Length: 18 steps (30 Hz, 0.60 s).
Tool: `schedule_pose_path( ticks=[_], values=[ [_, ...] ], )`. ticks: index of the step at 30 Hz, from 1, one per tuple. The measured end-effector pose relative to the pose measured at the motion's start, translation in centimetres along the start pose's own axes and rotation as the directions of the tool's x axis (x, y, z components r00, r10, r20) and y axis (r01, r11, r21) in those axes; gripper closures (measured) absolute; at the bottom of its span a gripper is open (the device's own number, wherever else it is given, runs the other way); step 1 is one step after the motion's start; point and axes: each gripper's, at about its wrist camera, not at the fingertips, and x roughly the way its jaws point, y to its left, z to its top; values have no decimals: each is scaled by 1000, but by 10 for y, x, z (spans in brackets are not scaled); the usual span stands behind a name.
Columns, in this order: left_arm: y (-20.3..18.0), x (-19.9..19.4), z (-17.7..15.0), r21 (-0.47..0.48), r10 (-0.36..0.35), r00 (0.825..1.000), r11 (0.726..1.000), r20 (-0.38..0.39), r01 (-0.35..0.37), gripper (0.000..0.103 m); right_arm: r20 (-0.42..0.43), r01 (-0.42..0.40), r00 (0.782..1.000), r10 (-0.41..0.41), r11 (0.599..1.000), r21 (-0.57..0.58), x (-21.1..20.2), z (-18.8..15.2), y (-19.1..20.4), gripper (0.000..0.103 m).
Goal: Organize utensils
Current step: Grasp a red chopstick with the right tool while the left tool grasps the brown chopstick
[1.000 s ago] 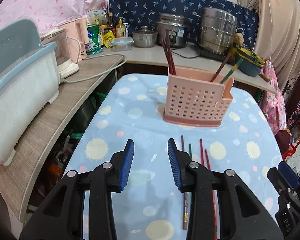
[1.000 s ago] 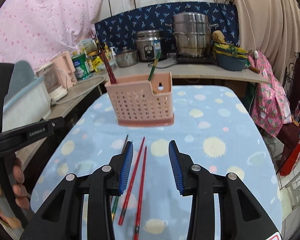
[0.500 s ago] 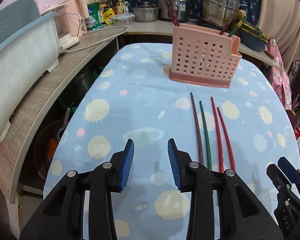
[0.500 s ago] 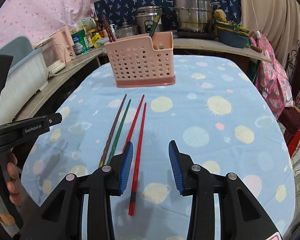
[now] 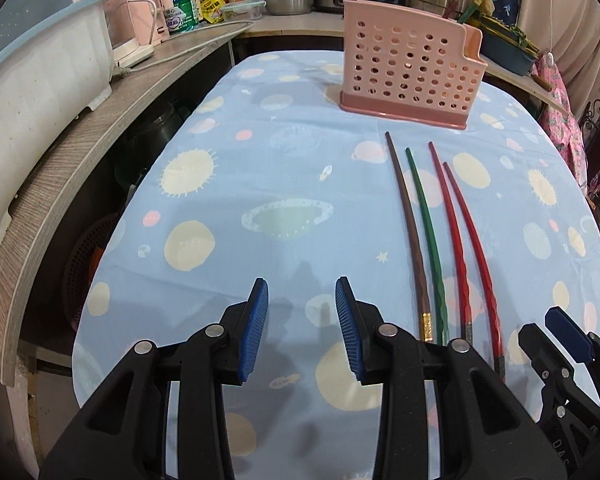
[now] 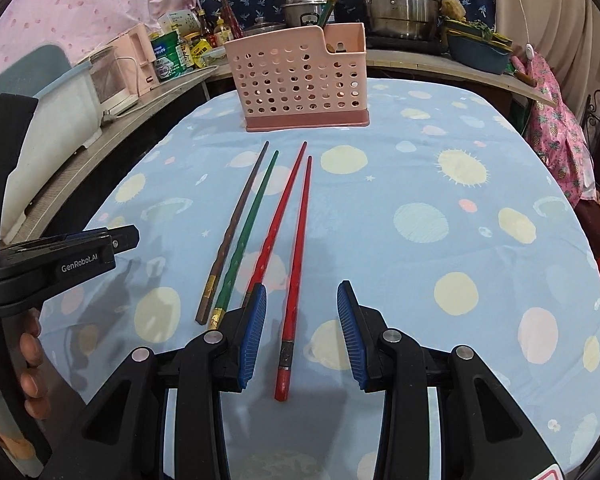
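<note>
Several chopsticks lie side by side on the blue tablecloth: a brown one, a green one and two red ones. A pink perforated utensil holder stands behind them with a few chopsticks upright in it. My right gripper is open and low, with the thick end of the right red chopstick between its jaws. My left gripper is open and empty, left of the chopsticks. The holder also shows in the left wrist view.
A wooden counter runs along the table's left edge with a white and blue bin, a pink appliance and bottles. Steel pots and a blue basin stand on the back counter. A pink cloth hangs at the right.
Both grippers have pulled back and lowered toward the near ends of the chopsticks. The right red chopstick's end now lies between the right gripper's open jaws.
</note>
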Motion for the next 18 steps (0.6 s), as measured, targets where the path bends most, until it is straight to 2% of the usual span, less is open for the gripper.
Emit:
schedule_pose_path(
  ticks=[6, 8, 18],
  values=[
    [1, 5, -8, 4, 0, 1000, 1000, -22, 0, 70, -15, -1, 1000, 1, 1000, -8, 5, -5, 4, 70],
    [2, 6, -10, 5, 0, 1000, 1000, -27, 0, 69, -21, -3, 1000, 3, 1000, -12, 7, -6, 5, 76],
    [2, 11, -13, 5, -3, 999, 1000, -45, 3, 69, -46, -8, 999, 7, 1000, -27, 16, -10, 11, 83]
  ],
)
